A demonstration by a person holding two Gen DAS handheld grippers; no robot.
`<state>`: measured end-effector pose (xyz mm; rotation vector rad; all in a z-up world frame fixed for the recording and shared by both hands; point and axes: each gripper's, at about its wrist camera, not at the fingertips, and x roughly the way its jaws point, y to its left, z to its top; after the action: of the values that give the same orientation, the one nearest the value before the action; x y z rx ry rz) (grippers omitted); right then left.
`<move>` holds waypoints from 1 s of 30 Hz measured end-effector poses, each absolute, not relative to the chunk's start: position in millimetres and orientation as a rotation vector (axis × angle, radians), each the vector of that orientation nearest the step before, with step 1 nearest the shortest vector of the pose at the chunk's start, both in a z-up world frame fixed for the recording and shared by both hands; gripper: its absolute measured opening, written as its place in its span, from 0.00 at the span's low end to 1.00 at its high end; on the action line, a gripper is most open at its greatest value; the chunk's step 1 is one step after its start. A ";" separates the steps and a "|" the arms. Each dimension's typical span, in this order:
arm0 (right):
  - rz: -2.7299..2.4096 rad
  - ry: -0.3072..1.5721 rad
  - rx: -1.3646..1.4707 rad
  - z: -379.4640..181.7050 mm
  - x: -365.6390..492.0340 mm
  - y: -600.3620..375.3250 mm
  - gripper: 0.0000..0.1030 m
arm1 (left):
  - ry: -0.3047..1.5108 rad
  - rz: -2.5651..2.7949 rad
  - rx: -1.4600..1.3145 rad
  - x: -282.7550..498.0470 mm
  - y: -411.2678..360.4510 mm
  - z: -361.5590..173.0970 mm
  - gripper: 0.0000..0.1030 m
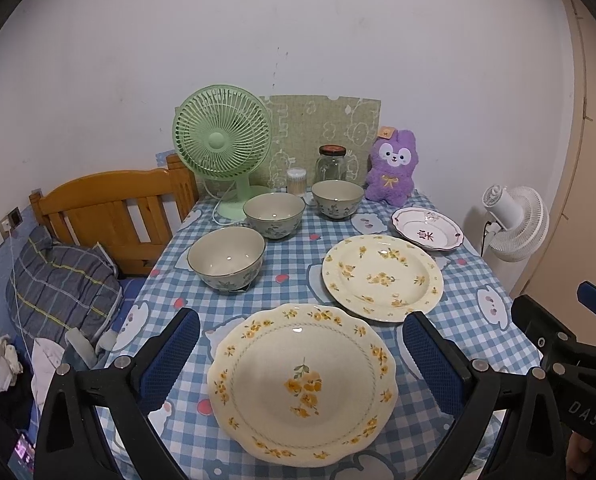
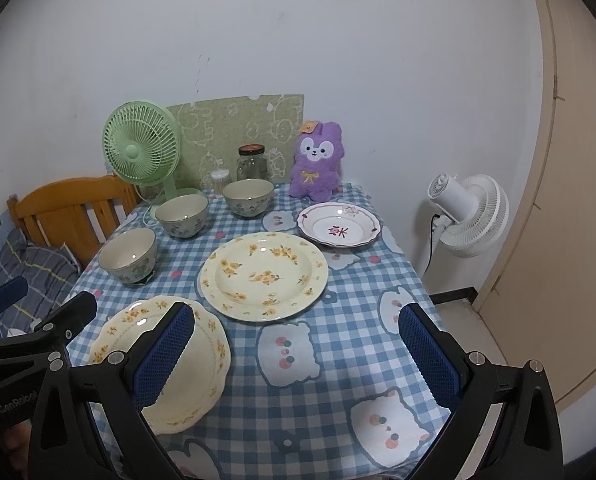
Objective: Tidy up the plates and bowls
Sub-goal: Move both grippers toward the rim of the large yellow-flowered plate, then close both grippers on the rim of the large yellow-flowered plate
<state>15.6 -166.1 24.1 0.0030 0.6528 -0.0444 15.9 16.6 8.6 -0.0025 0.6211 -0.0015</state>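
Three plates lie on the checked table: a scalloped yellow-flower plate (image 1: 301,384) nearest, a round yellow-flower plate (image 1: 381,276) behind it, and a small white plate with a purple rim (image 1: 427,228) at the far right. Three grey-green bowls stand in a diagonal row: near (image 1: 226,258), middle (image 1: 274,214), far (image 1: 337,199). My left gripper (image 1: 301,344) is open, hovering above the scalloped plate, its fingers to either side. My right gripper (image 2: 298,340) is open above bare cloth right of the scalloped plate (image 2: 202,360); the round plate (image 2: 264,274) lies ahead of it.
A green desk fan (image 1: 222,140), a cotton-swab pot (image 1: 296,180), a glass jar (image 1: 331,162) and a purple plush toy (image 1: 391,170) line the table's back edge. A wooden bed frame (image 1: 110,216) stands left; a white floor fan (image 1: 513,220) stands right.
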 end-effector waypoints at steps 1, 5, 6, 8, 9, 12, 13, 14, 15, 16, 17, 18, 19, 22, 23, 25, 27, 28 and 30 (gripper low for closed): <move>-0.046 0.656 0.004 23.6 18.0 -164.0 1.00 | 0.624 -0.003 -0.001 17.9 18.0 8.8 0.99; -0.042 0.677 0.021 23.5 27.7 -157.0 0.99 | 0.631 -0.003 0.012 24.2 23.8 10.8 0.98; -0.038 0.685 0.029 22.8 30.2 -155.4 0.97 | 0.635 -0.003 0.018 26.0 25.4 11.0 0.98; -0.030 0.707 0.041 19.7 36.0 -150.8 0.96 | 0.648 -0.004 0.023 29.9 30.3 9.2 0.98; -0.029 0.720 0.047 17.7 38.8 -148.1 0.96 | 0.655 -0.004 0.024 31.8 32.2 7.9 0.97; -0.028 0.757 0.053 10.4 46.2 -139.1 0.95 | 0.692 -0.003 0.020 38.6 39.8 0.7 0.96; -0.028 0.767 0.054 8.5 47.9 -137.2 0.95 | 0.707 -0.005 0.017 40.7 42.9 -2.5 0.96; -0.028 0.779 0.054 5.5 50.3 -133.8 0.95 | 0.721 -0.007 0.014 42.5 46.1 -5.9 0.95; -0.030 0.788 0.051 2.8 52.3 -130.5 0.94 | 0.732 -0.011 0.012 43.8 48.3 -9.1 0.95; -0.031 0.795 0.048 0.5 53.6 -127.8 0.94 | 0.743 -0.015 0.011 45.3 50.9 -12.5 0.95; -0.032 0.801 0.046 -1.7 54.9 -125.6 0.94 | 0.755 -0.019 0.010 46.9 53.0 -16.2 0.95; -0.032 0.804 0.042 -4.2 56.4 -123.1 0.94 | 0.764 -0.022 0.009 48.3 55.4 -19.1 0.94; -0.031 0.809 0.038 -6.8 57.6 -119.9 0.94 | 0.776 -0.025 0.006 50.1 58.6 -22.5 0.94; -0.034 0.829 0.021 -14.5 62.9 -110.6 0.94 | 0.796 -0.035 -0.014 54.1 67.0 -31.0 0.94; -0.034 0.836 0.020 -16.5 64.7 -108.6 0.94 | 0.803 -0.035 -0.017 56.0 69.6 -33.5 0.93; -0.034 0.852 0.017 -23.6 68.7 -103.0 0.94 | 0.816 -0.033 -0.022 61.4 75.5 -41.0 0.93; -0.035 0.866 0.012 -31.5 72.5 -97.4 0.94 | 0.829 -0.030 -0.023 65.7 79.8 -49.0 0.93; -0.037 0.875 0.010 -36.0 74.8 -94.7 0.94 | 0.840 -0.027 -0.023 68.7 83.5 -54.3 0.91; -0.044 0.893 0.008 -44.3 78.3 -90.7 0.92 | 0.859 -0.026 -0.027 72.6 88.8 -62.1 0.89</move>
<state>78.3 -90.7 -44.3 0.0080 0.8927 -0.0436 72.6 88.8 -62.1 -0.0270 0.8587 -0.0259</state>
